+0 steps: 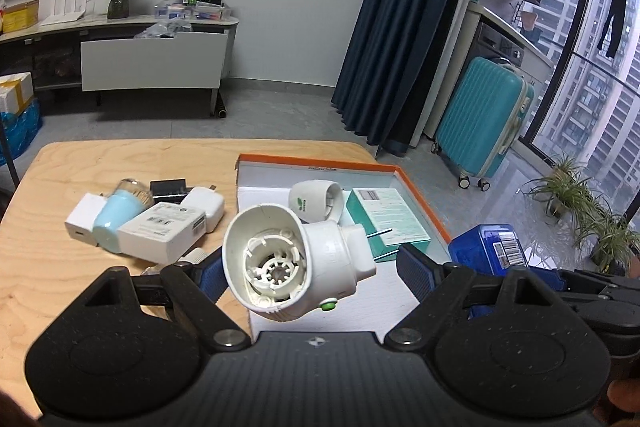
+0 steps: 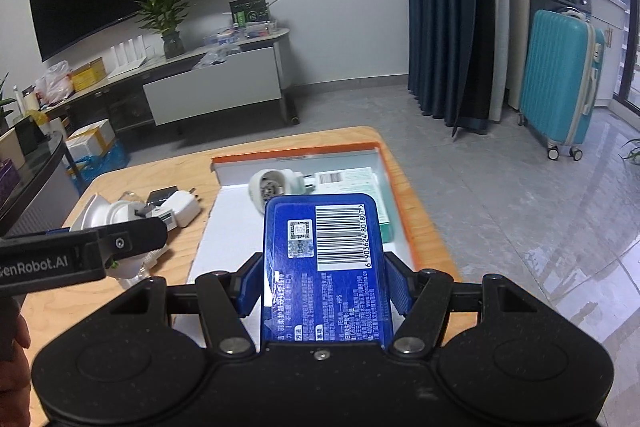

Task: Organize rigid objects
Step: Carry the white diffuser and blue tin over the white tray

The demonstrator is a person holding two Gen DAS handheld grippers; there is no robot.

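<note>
Two grippers aloft above the counter (image 1: 40, 267): the left gripper (image 1: 308, 267) stands wide, a white plug-in device (image 1: 288, 263) with round hollow mouth, green button and two metal prongs between its pads; grip unclear. The right gripper (image 2: 324, 291) clamps a glossy blue barcoded box (image 2: 324, 267) over the orange-rimmed tray (image 2: 416, 251).
</note>
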